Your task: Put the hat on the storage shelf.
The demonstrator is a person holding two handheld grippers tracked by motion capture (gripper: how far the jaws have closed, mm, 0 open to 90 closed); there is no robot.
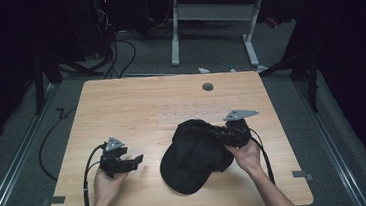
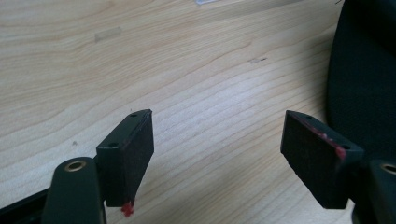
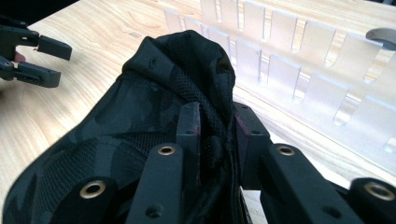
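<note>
The right gripper (image 3: 215, 135) has its jaws pinched nearly together on a fold of the cap (image 1: 195, 154), gathered black fabric and mesh squeezed between the two pads, with the crown bunched up beyond them. In the high view that gripper (image 1: 226, 135) sits at the cap's right rear edge, held by the right hand (image 1: 248, 155), its grey plate (image 1: 239, 114) level above it. The cap lies on the table (image 1: 136, 102) with its brim towards the person and its crown lifted and crumpled on the gripped side (the fabric shows a faint dark camouflage pattern up close). Left of the cap, apart from it, the left gripper (image 1: 137, 160) rests low over the table in the left hand (image 1: 108, 182), pointing towards the brim; its jaws stand wide apart with bare wood between them, holding nothing. In the left gripper view (image 2: 217, 154) the cap (image 2: 362, 88) lies just beyond the right-hand jaw, not touching it. Beyond the cap, away from the person, a clear slotted strip (image 3: 299, 65) lies flat on the table, and further off a round grey grommet (image 1: 207, 87) is set into the wood near the far edge. A cable (image 1: 85, 182) trails from the left gripper off the near edge of the table.
</note>
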